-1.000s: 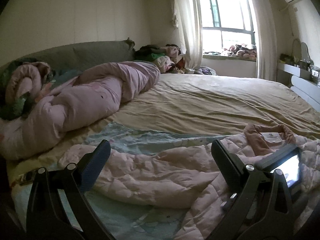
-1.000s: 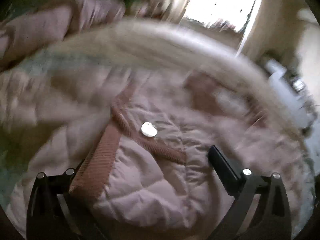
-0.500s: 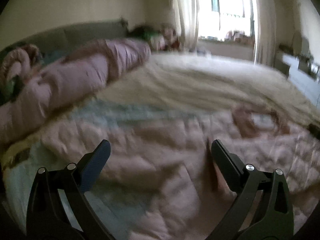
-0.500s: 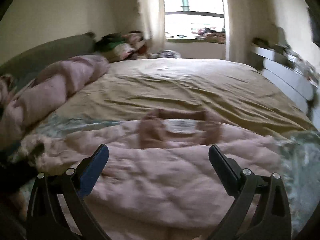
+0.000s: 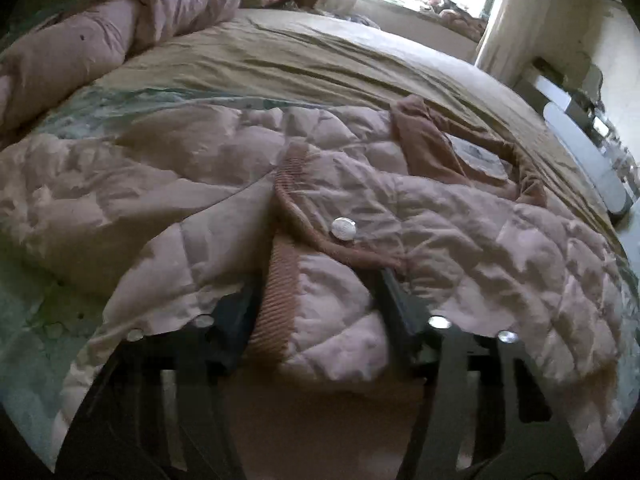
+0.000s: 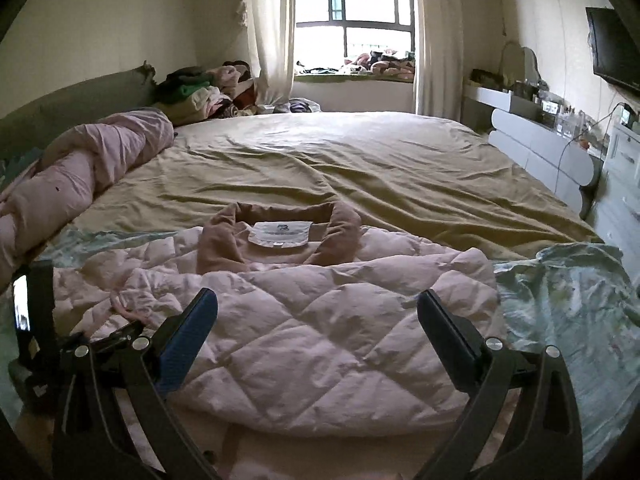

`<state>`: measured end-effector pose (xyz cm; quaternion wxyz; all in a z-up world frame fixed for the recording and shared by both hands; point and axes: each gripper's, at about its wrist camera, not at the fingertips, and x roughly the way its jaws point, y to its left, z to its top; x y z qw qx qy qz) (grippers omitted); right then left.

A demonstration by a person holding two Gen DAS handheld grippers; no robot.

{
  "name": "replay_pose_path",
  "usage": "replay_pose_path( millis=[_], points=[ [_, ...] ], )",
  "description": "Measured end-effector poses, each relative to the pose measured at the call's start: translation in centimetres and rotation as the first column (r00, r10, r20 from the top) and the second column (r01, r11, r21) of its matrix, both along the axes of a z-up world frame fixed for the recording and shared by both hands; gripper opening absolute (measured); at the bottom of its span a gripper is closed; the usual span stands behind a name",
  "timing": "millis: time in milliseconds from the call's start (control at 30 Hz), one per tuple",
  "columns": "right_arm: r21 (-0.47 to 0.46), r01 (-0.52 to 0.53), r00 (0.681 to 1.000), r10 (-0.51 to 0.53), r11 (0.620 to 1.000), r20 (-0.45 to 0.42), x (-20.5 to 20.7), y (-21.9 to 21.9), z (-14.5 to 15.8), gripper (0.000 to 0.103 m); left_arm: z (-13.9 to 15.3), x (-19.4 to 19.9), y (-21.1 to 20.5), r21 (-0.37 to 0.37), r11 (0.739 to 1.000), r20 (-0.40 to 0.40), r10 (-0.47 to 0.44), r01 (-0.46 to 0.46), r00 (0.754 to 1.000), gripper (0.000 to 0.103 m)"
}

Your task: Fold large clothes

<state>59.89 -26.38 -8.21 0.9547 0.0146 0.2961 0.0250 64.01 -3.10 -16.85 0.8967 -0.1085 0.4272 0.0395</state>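
Note:
A pale pink quilted jacket lies on the bed, its brown collar and white label toward the window. In the left wrist view the jacket shows a ribbed brown front band and a silver snap button. My left gripper is pushed down into the jacket, its fingers apart on either side of the quilted front edge. My right gripper is open and empty, just above the jacket's near part. The left gripper's body also shows in the right wrist view.
The bed has a tan sheet. A rolled pink duvet lies along its left side. A light blue patterned cloth lies under the jacket. Clothes are piled at the far left corner. A white dresser stands right.
My left gripper dropped and tilted down onto the jacket's front edge. My right gripper rose from the jacket front and now looks level across the bed.

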Motion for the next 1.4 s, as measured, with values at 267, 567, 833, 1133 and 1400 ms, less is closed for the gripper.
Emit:
replay_pose_path(
  millis=[267,567,833,1133,1400],
  points=[
    [-0.023,0.012,1.0,-0.012,1.0,0.007,0.0,-0.1,-0.5,0.099,1.0,0.7,0.1,0.087,0.996,0.053,-0.026,0.021,0.998,0.013],
    [-0.074,0.085,0.988,-0.094,0.994,-0.122,3.6,-2.3,-4.2,0.099,2.3,3.7,1.7,0.294,0.953,0.11,0.045,-0.076,0.993,0.013],
    [-0.105,0.085,0.955,-0.111,0.991,-0.274,5.6,-2.9,-11.1,0.099,-1.0,4.1,1.0,0.378,0.926,0.006,0.015,-0.016,1.0,0.032],
    [-0.013,0.147,0.969,-0.147,0.989,-0.2,3.6,-4.0,-8.4,0.099,1.6,1.9,4.4,0.271,0.954,0.112,0.098,-0.125,0.989,0.091],
    [0.067,0.132,0.989,-0.128,0.989,-0.071,0.5,-1.5,-3.0,0.099,8.7,-4.3,7.6,0.342,0.927,0.363,0.023,-0.156,0.931,0.094]
  ],
)
